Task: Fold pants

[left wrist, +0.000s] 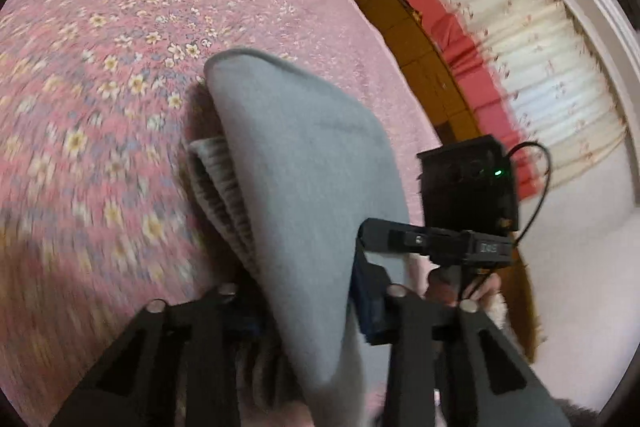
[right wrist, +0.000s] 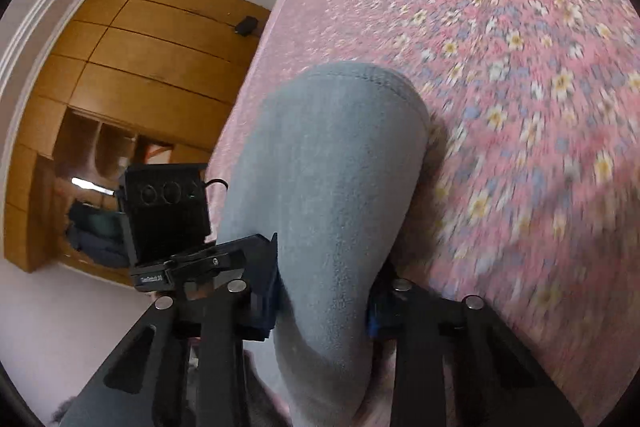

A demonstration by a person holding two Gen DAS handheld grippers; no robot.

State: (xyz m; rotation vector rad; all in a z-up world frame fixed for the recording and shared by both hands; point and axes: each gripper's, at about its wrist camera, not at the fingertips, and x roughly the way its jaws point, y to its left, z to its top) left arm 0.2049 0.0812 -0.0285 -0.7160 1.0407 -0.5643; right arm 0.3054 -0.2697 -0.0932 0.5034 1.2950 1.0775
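Pants [left wrist: 304, 163]: soft, light grey fleece, draped over the bed [left wrist: 100, 27]; left claw [left wrist: 308, 311] and right claw [right wrist: 324, 303] each pinch a folded edge.

brightness: you've got soft, even indoor light in both views, nothing dim, nothing blown out
source: daylight glows through the pale curtain [left wrist: 536, 67] in your left wrist view
shadows: a soft dark patch sits on the pink bedspread [left wrist: 132, 27] right under the grey pants [left wrist: 304, 163]
glare: only a bright streak in the wooden wardrobe [right wrist: 132, 39]
blur: the bedspread flowers smear badly toward the lower outer edge of each view; farther ones stay sharper
distortion: heavy fisheye, your walls and mouldings bow, black corners ring the frame
focus: gripper parts up close look soft
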